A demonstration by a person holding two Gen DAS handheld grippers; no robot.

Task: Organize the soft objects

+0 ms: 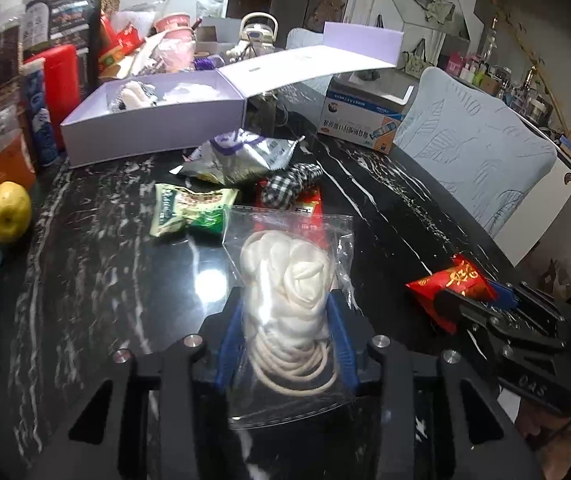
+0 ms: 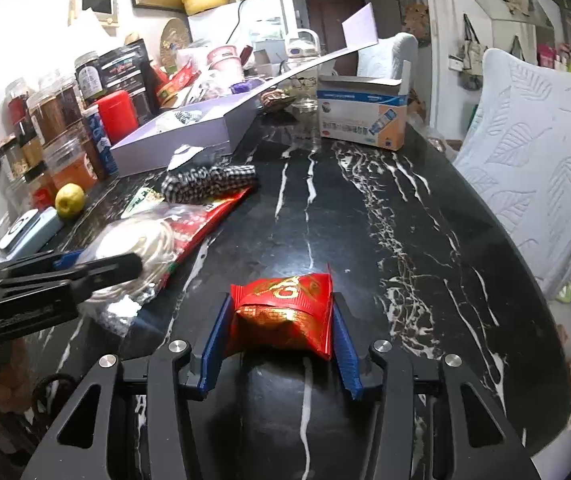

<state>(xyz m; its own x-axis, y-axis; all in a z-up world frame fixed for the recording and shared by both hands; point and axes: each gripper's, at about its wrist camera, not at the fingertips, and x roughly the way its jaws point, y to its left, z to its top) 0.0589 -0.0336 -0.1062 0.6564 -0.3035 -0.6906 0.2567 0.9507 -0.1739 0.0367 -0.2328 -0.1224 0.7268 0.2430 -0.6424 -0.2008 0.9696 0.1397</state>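
Two grippers, one packet each
Left gripper (image 1: 285,320) fingers grasp the clear bag (image 1: 289,280); right gripper (image 2: 281,332) fingers clench the red packet (image 2: 285,312), bare tabletop (image 2: 365,220) beyond it.

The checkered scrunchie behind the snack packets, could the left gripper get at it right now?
Probably not yet: the left gripper is shut on the clear bag of white hair ties, and that bag lies between it and the checkered scrunchie.

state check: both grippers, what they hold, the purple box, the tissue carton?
left gripper: shut on the clear bag
clear bag: sealed, white cords inside, between the left pads
right gripper: shut on the red packet
red packet: puffed, unopened, between the right pads
purple box: open, lid flipped back, soft items inside
tissue carton: top flap open
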